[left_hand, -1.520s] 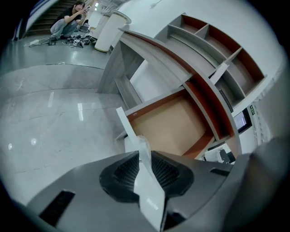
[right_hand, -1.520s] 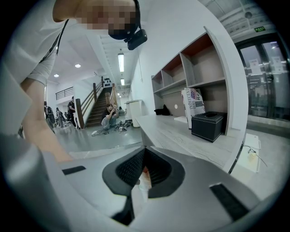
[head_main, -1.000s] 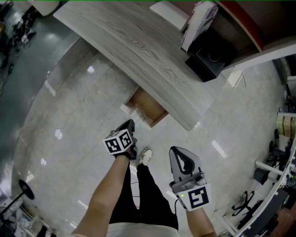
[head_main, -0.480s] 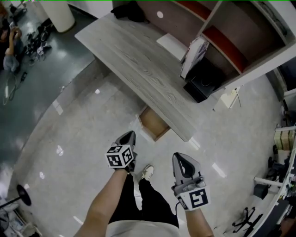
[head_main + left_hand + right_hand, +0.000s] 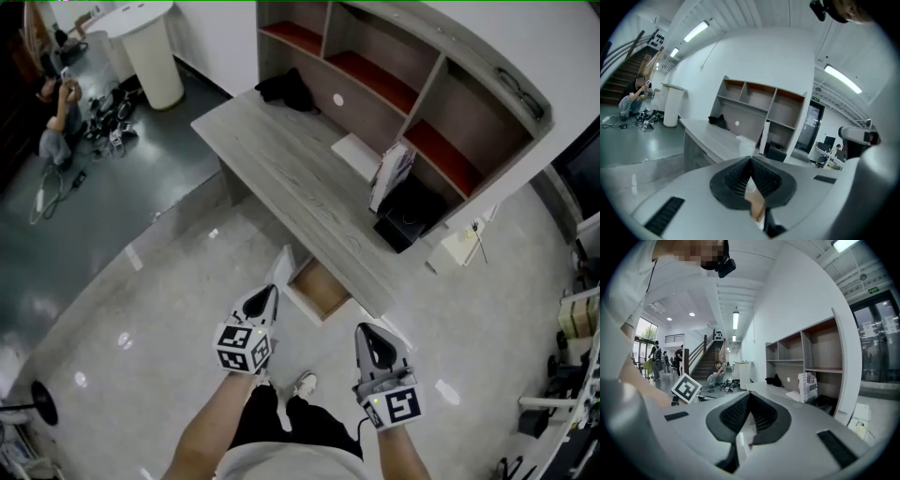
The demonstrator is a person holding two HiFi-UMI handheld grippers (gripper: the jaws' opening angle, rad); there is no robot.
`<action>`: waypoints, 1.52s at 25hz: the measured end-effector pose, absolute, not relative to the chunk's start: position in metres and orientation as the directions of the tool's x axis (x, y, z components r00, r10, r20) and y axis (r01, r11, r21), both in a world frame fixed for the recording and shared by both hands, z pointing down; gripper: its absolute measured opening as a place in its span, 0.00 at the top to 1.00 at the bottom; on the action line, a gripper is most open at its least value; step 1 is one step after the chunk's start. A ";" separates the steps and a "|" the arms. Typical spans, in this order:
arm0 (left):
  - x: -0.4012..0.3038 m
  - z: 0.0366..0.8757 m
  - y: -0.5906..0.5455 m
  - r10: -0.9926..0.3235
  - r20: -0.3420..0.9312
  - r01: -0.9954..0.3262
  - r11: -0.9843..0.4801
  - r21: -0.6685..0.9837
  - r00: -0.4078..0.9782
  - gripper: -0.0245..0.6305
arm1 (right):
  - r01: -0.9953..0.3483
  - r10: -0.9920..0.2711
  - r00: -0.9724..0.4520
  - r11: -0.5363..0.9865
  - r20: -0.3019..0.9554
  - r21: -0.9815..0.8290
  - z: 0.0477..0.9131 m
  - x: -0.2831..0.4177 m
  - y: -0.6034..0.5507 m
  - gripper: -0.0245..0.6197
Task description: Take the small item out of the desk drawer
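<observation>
The grey wooden desk (image 5: pixel 281 159) stands ahead, and its drawer (image 5: pixel 323 289) is pulled out under the near edge, showing a brown inside. No small item shows in it from here. My left gripper (image 5: pixel 263 302) hangs shut and empty just left of the drawer, short of it. My right gripper (image 5: pixel 371 339) is shut and empty too, to the drawer's right and nearer to me. In the left gripper view the jaws (image 5: pixel 751 161) meet, with the brown drawer (image 5: pixel 755 202) below them. The right gripper view shows its jaws (image 5: pixel 749 395) closed as well.
A shelf unit (image 5: pixel 412 89) with red shelves rises behind the desk. On the desk lie a black cloth (image 5: pixel 286 89), a white sheet (image 5: pixel 354 155), an upright book (image 5: pixel 392 173) and a black box (image 5: pixel 410 214). A white bin (image 5: pixel 155 52) and a crouching person (image 5: pixel 58 117) are far left.
The desk and drawer have drawn away up the head view and more of the shelf unit shows. Both grippers stay shut, lower in the frame.
</observation>
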State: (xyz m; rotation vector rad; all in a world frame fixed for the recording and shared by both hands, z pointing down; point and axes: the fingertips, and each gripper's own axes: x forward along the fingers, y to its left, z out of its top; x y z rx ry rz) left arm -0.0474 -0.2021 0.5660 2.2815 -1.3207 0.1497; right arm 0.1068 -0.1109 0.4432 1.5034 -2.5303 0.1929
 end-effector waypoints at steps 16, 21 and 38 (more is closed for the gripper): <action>-0.100 0.387 -0.165 -0.872 0.043 -0.868 -0.479 0.129 0.488 0.94 | -0.879 -0.876 -0.476 0.477 0.069 -0.005 0.361 0.118 -0.097 0.93; -0.108 0.358 -0.156 -0.880 -0.025 -0.875 -0.475 0.096 0.475 0.94 | -0.890 -0.890 -0.456 0.456 0.025 0.008 0.339 0.133 -0.097 0.93; -0.152 0.330 -0.133 -0.907 -0.092 -0.893 -0.421 0.161 0.411 0.93 | -0.961 -0.961 -0.276 0.275 -0.034 0.020 0.309 0.204 -0.088 0.93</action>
